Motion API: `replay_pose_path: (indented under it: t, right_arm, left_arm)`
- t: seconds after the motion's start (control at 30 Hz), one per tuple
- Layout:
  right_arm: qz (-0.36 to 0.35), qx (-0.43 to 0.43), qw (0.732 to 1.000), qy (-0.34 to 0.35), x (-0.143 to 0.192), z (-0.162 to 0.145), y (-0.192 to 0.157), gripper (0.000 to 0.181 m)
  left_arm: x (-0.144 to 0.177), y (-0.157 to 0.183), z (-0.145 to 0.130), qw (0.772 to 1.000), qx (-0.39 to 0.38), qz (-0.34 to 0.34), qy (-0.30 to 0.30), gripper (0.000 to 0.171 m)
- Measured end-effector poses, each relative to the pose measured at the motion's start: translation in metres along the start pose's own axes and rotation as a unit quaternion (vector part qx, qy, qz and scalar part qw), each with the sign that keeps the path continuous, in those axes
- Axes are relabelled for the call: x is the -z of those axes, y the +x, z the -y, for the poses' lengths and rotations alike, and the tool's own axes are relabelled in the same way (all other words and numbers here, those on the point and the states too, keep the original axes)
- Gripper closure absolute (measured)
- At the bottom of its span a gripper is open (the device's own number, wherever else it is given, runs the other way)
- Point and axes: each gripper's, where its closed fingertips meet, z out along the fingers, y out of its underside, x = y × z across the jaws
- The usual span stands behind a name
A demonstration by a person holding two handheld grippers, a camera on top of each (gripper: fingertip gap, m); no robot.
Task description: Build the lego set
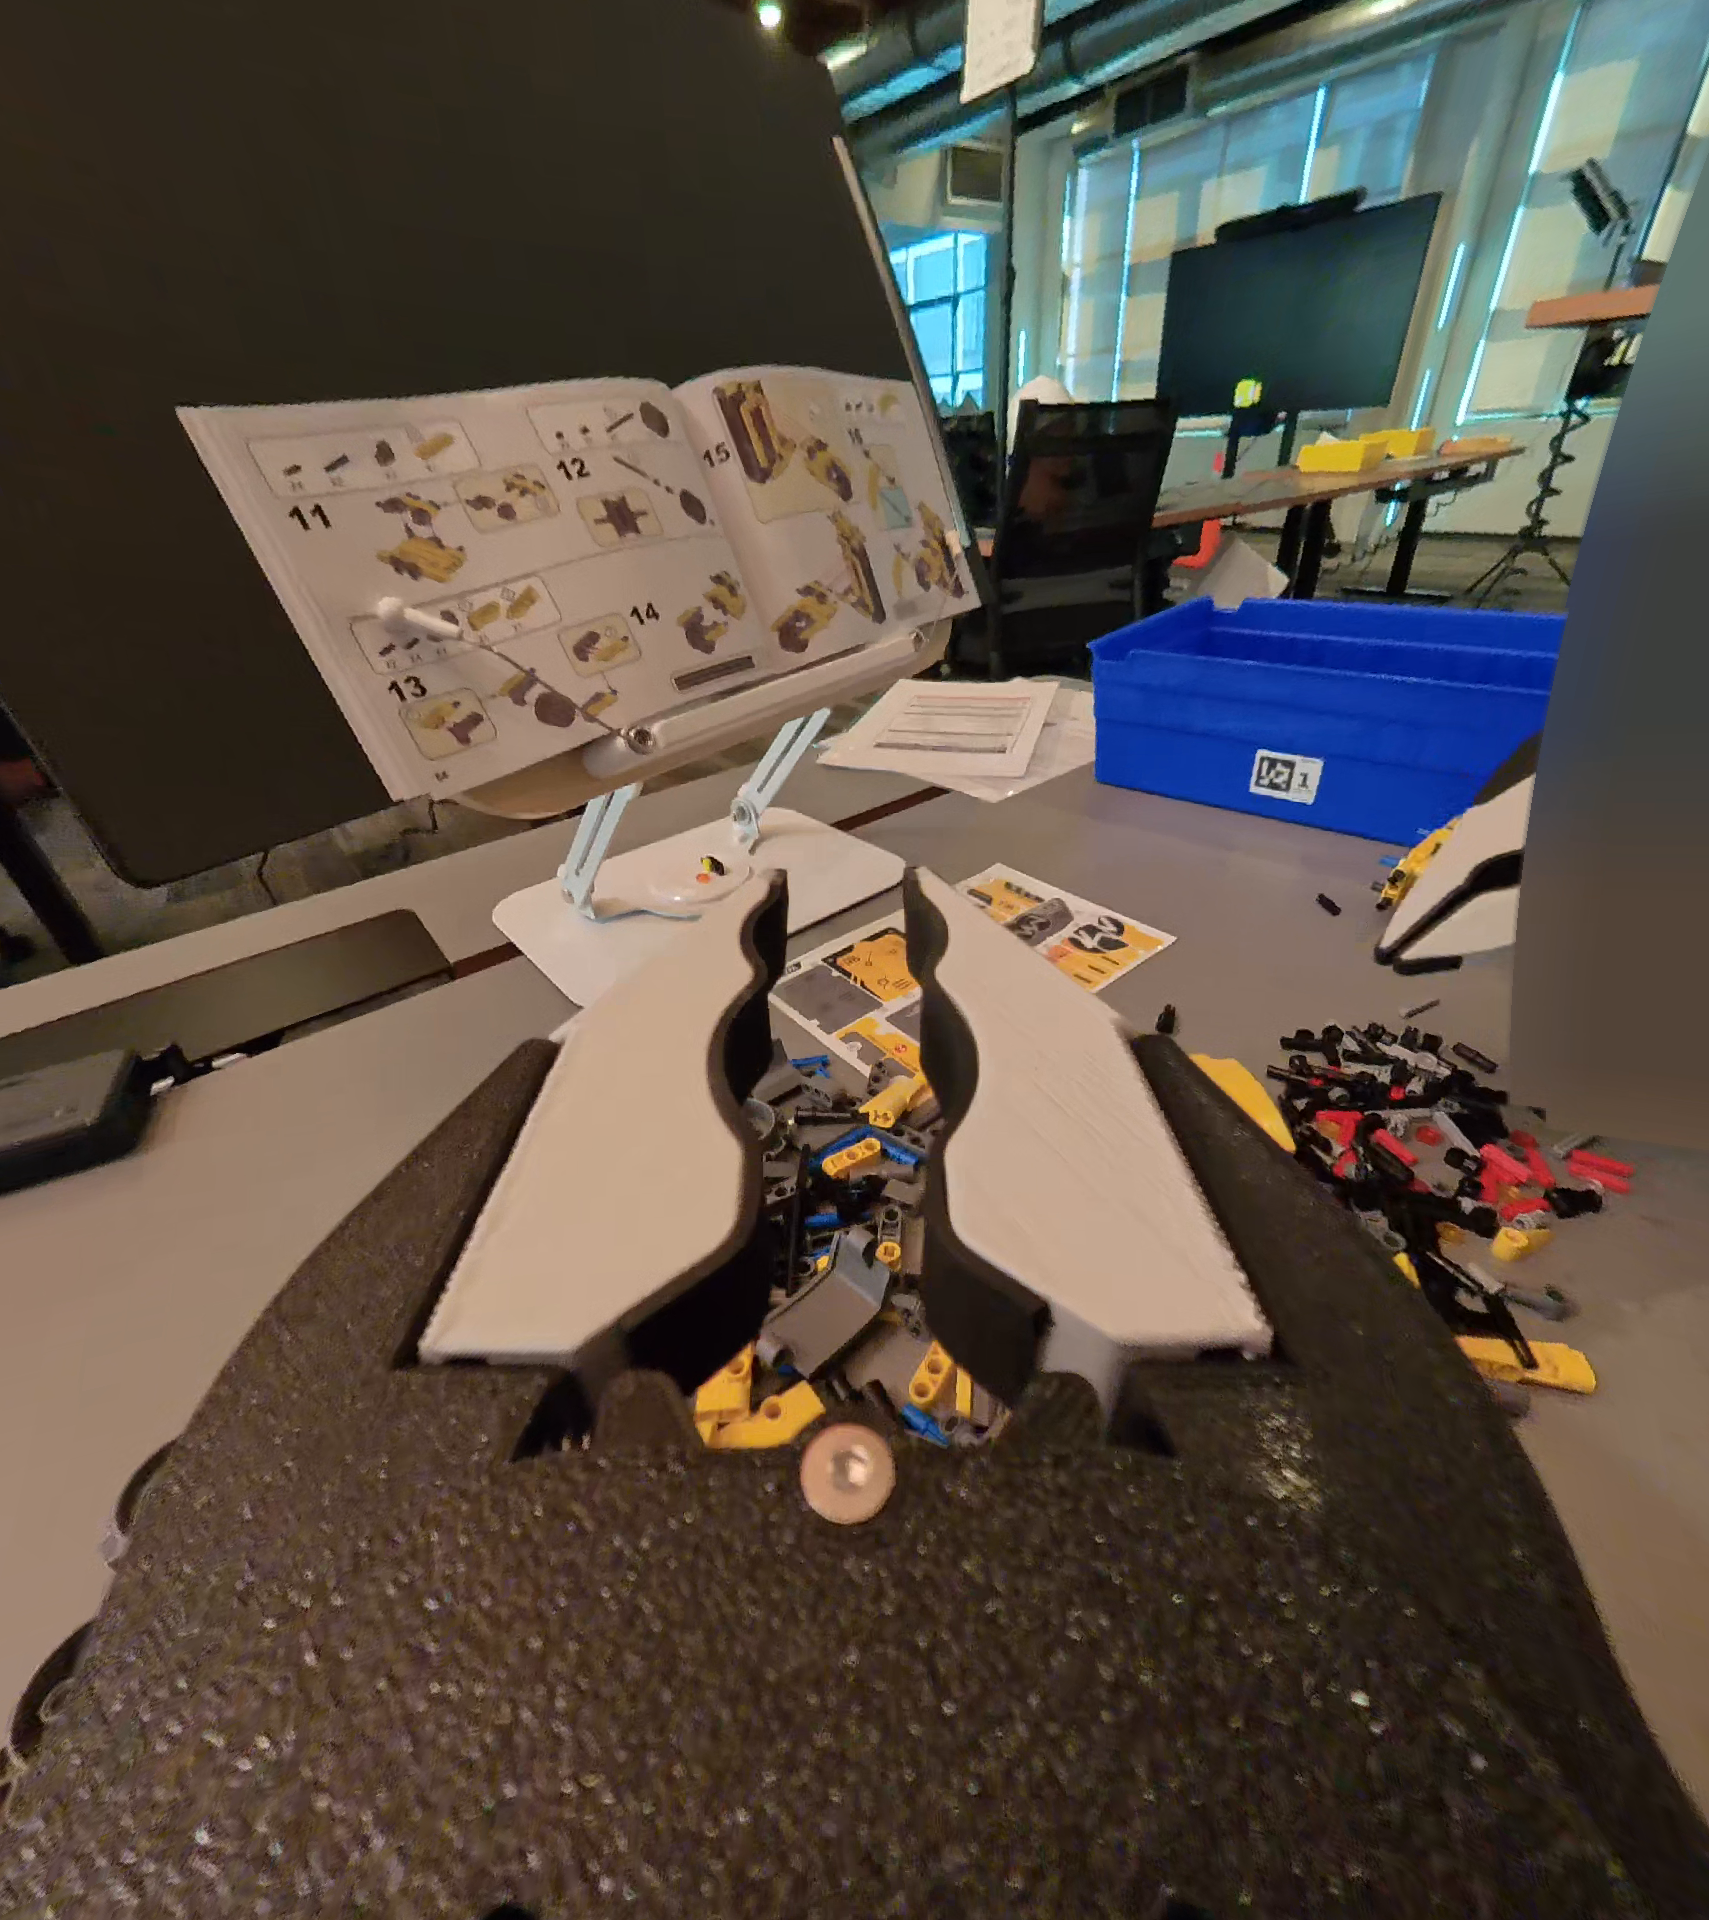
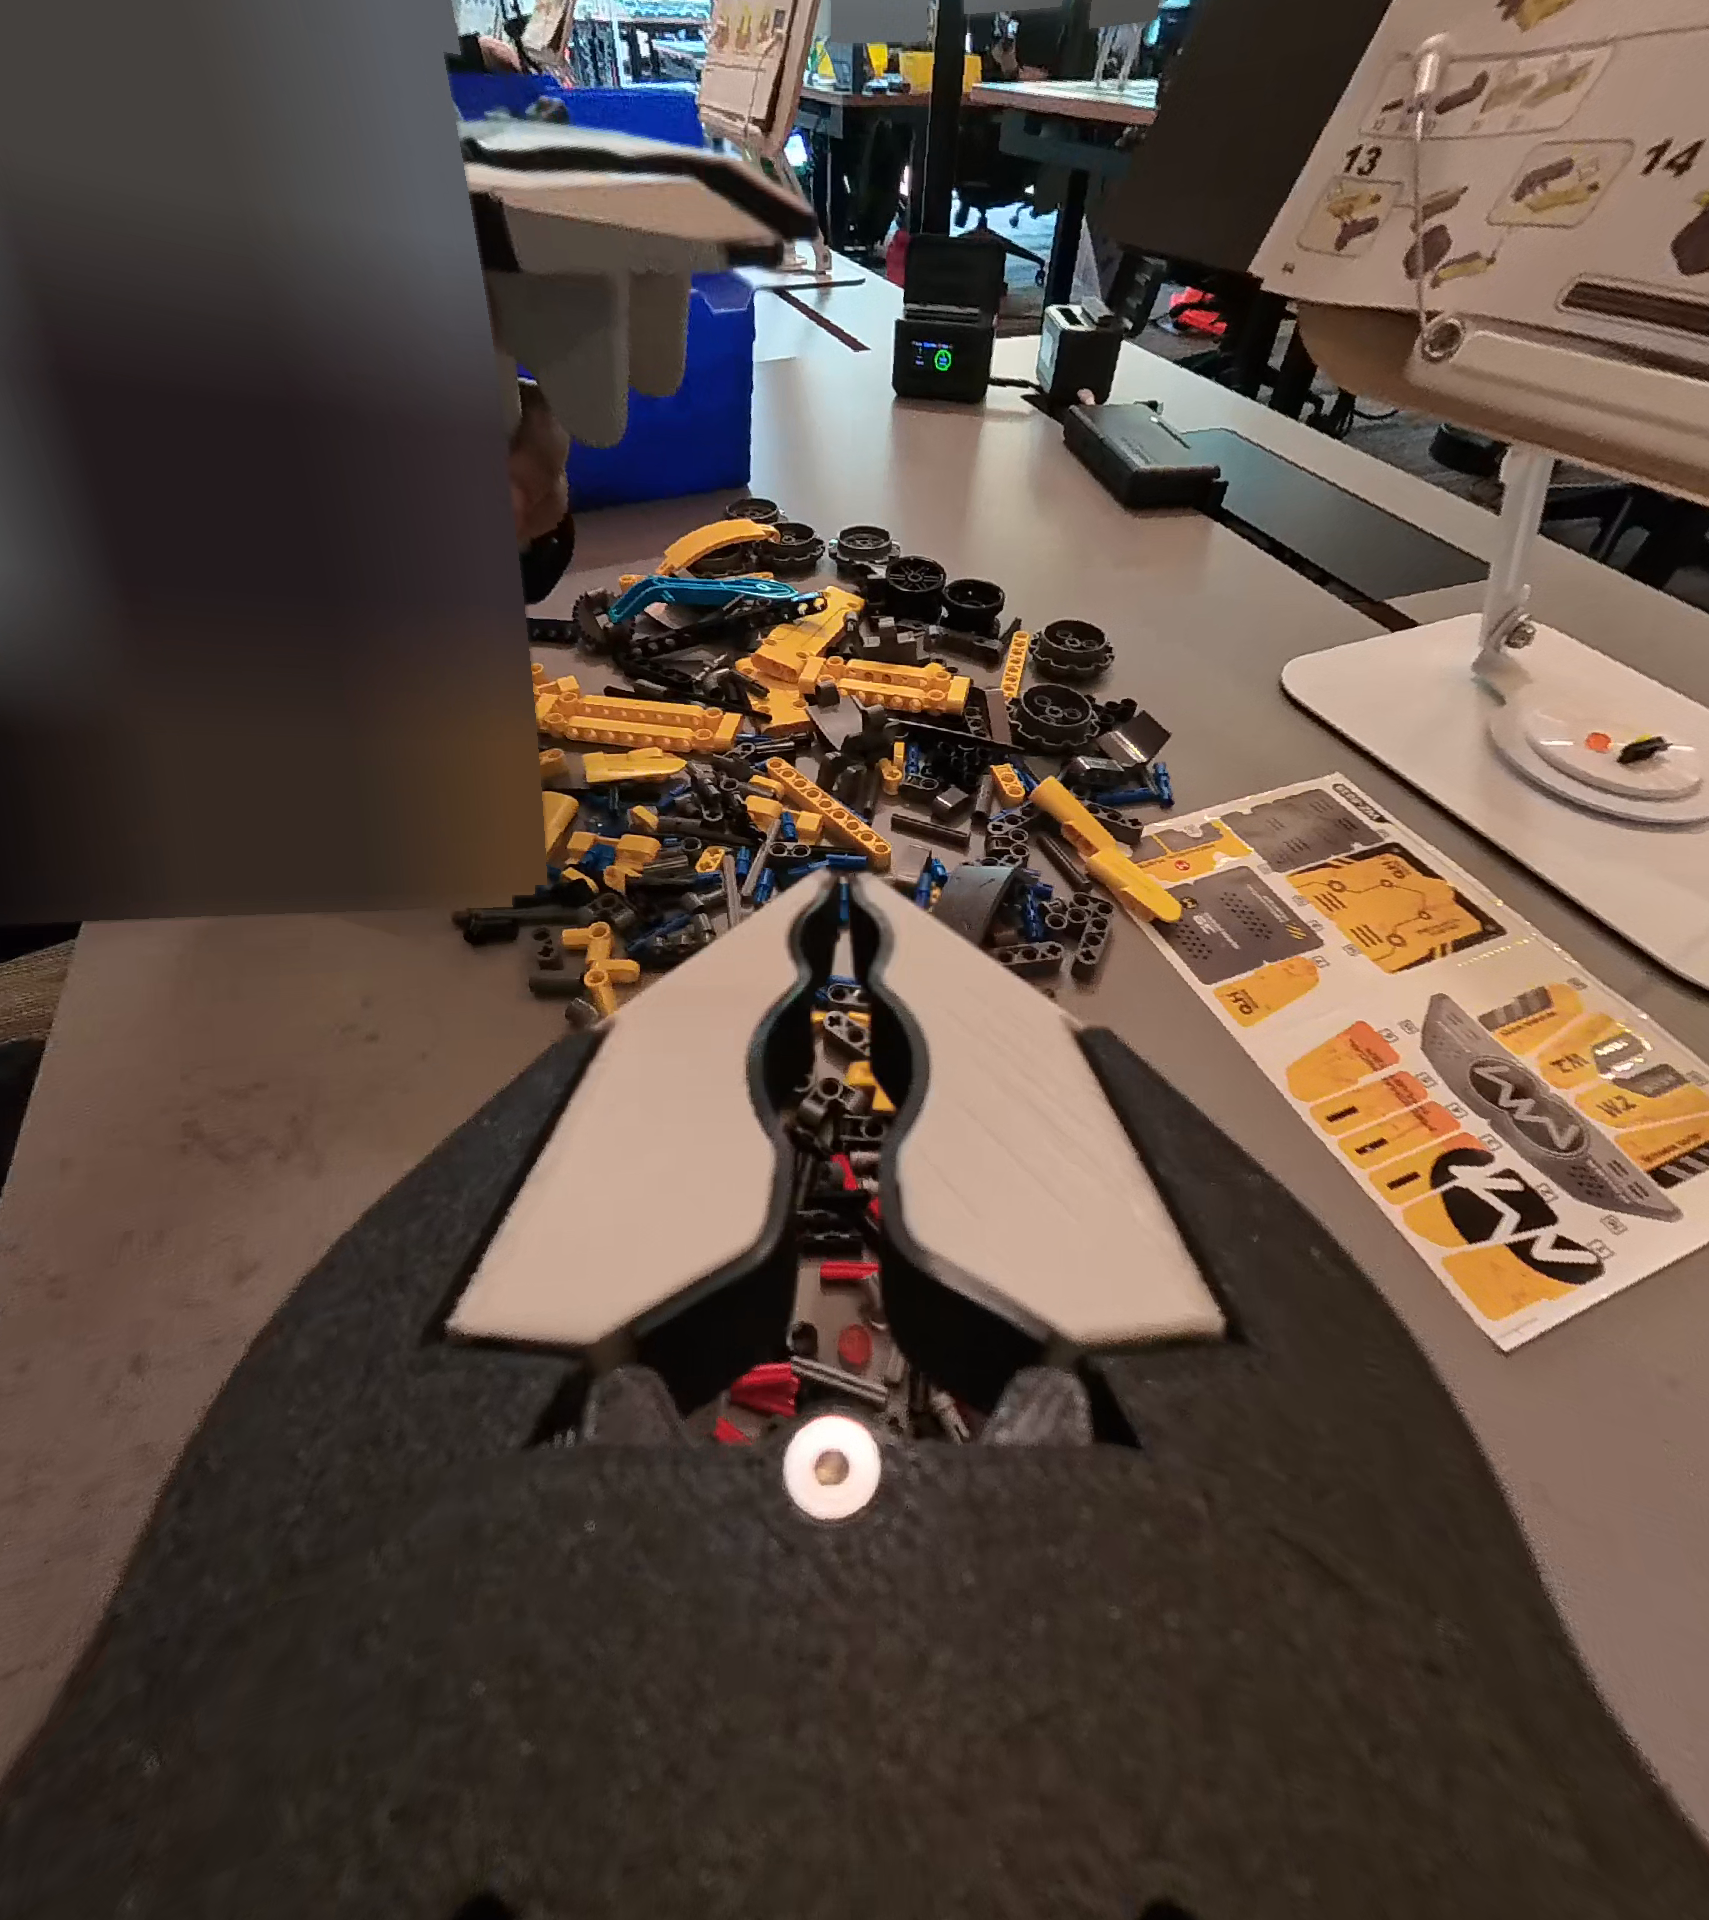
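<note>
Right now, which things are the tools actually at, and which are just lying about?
At the tools:
left tool, open, over the yellow-blue-grey parts pile
right tool, tips closed, above the red-black pin pile, pointing at the other pile's edge

Lying about:
sticker sheet
open booklet on its stand
blue bin
loose papers
black boxes

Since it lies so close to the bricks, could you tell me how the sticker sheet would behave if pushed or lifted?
The sticker sheet looks thin and flat, so probably floppy and light. Its glossy face on the smooth table suggests it would slide easily.
</note>
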Motion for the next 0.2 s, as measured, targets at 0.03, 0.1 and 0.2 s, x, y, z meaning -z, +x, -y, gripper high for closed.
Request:
replay_pose_path:
  t: [0.03,0.1,0.2]
  right_arm:
    - [0.000,0.003,1.000,0.002,0.0002,0.0006,-0.0006,0.181]
    - [-0.001,0.004,1.000,0.001,0.0002,0.0006,-0.0006,0.181]
    - [0.001,-0.002,1.000,0.001,-0.0007,-0.0001,-0.0009,0.176]
  left_arm:
    - [-0.0006,-0.0001,-0.0010,1.000,0.001,-0.001,-0.003,0.150]
    - [-0.0009,0.0004,-0.0013,1.000,0.000,-0.001,-0.004,0.150]
    - [-0.0009,-0.0004,-0.0017,1.000,0.004,-0.001,-0.004,0.150]
